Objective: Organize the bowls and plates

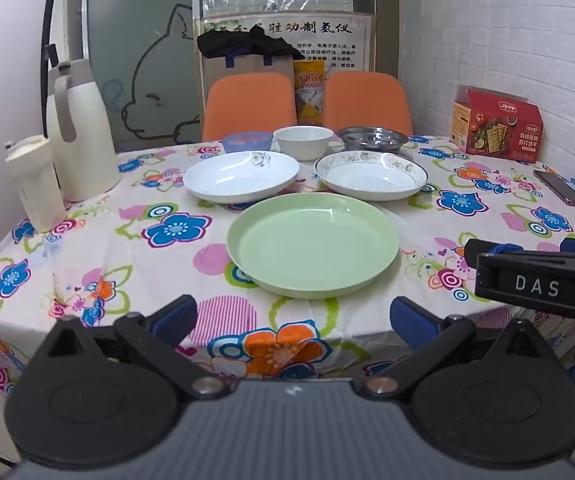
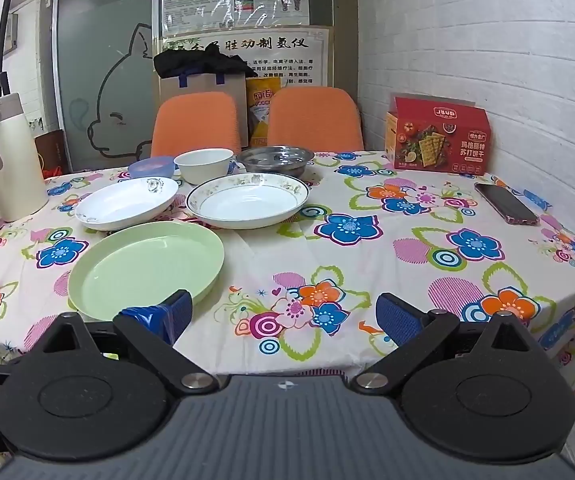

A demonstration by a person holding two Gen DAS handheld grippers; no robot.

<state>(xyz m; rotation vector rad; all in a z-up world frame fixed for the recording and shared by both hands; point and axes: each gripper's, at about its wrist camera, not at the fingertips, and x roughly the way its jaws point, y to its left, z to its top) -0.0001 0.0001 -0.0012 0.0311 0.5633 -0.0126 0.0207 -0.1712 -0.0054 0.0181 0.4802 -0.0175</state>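
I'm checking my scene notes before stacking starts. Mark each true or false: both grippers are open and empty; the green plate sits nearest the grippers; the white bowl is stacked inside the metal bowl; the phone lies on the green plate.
1. Left gripper and right gripper are open and empty: true.
2. The green plate is nearest: true.
3. False: the white bowl stands beside the metal bowl.
4. False: the phone lies on the tablecloth.
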